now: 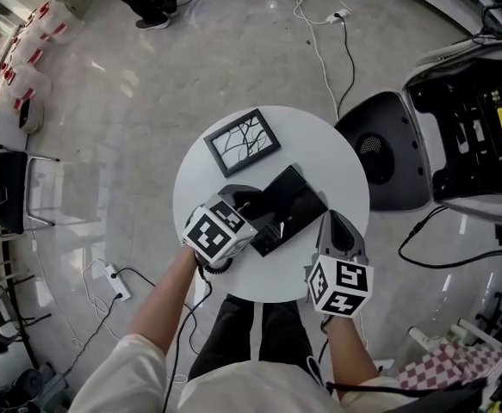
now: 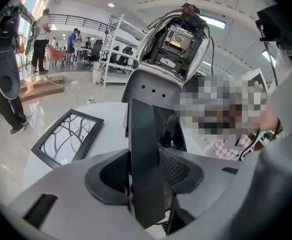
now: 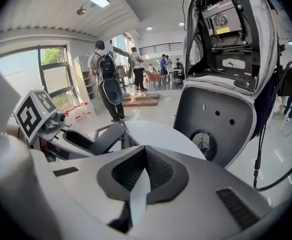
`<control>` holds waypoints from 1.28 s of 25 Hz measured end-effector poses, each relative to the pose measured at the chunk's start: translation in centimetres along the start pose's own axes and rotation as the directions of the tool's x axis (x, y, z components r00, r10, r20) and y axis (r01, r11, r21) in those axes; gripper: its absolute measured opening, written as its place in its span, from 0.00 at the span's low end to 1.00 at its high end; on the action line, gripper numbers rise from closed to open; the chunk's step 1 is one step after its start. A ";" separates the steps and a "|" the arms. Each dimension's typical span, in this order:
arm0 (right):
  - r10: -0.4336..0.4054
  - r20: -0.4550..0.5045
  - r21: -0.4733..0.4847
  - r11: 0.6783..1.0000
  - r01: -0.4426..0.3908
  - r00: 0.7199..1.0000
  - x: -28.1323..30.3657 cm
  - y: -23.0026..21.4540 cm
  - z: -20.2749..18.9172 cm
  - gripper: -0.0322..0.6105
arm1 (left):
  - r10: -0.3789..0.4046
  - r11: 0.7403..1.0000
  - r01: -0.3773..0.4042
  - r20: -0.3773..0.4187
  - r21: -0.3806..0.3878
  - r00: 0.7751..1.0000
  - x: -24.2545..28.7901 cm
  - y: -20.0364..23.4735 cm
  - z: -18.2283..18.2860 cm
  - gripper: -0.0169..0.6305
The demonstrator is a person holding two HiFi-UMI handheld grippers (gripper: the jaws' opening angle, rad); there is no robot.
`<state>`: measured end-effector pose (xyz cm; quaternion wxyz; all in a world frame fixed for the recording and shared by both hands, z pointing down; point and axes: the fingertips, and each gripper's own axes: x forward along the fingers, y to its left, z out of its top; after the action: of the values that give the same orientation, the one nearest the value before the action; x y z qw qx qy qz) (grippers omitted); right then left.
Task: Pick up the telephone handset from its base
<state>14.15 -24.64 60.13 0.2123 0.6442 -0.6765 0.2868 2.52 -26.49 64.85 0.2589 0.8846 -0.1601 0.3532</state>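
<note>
On the round white table (image 1: 341,157) lies a black telephone base (image 1: 295,201), with the black handset (image 1: 240,200) along its left side. My left gripper (image 1: 251,198) reaches over that side. In the left gripper view the handset (image 2: 144,149) stands as a narrow black bar between the two pads, which sit against it on both sides, so my left gripper (image 2: 144,173) is shut on it. My right gripper (image 1: 337,227) rests near the table's front right edge, apart from the phone. Its pads meet with nothing between them (image 3: 144,156).
A black-framed picture (image 1: 242,141) lies on the table behind the phone. On the floor to the right stands a large grey and white open machine shell (image 1: 457,119). Cables (image 1: 319,41) and a power strip (image 1: 113,282) lie on the floor; a chair (image 1: 14,188) stands far left.
</note>
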 end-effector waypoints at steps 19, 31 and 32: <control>-0.008 0.004 -0.002 1.000 0.008 1.000 -0.4 -0.2 0.3 0.09 | 0.037 0.999 -0.035 0.057 -0.038 0.998 -1.0 0.1 0.5 0.33; -0.007 0.033 -0.010 1.000 0.007 0.999 -1.4 0.5 1.4 0.09 | 0.049 0.996 -0.039 0.132 -0.079 0.990 -3.1 -0.5 1.6 0.33; -0.008 0.035 -0.011 1.000 0.008 0.999 -1.5 0.5 1.4 0.09 | 0.051 0.996 -0.040 0.138 -0.080 0.989 -3.3 -0.6 1.7 0.33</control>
<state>13.86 -24.45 57.99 0.2051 0.6507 -0.6790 0.2710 1.39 -26.67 61.24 0.2727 0.8927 -0.2116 0.2897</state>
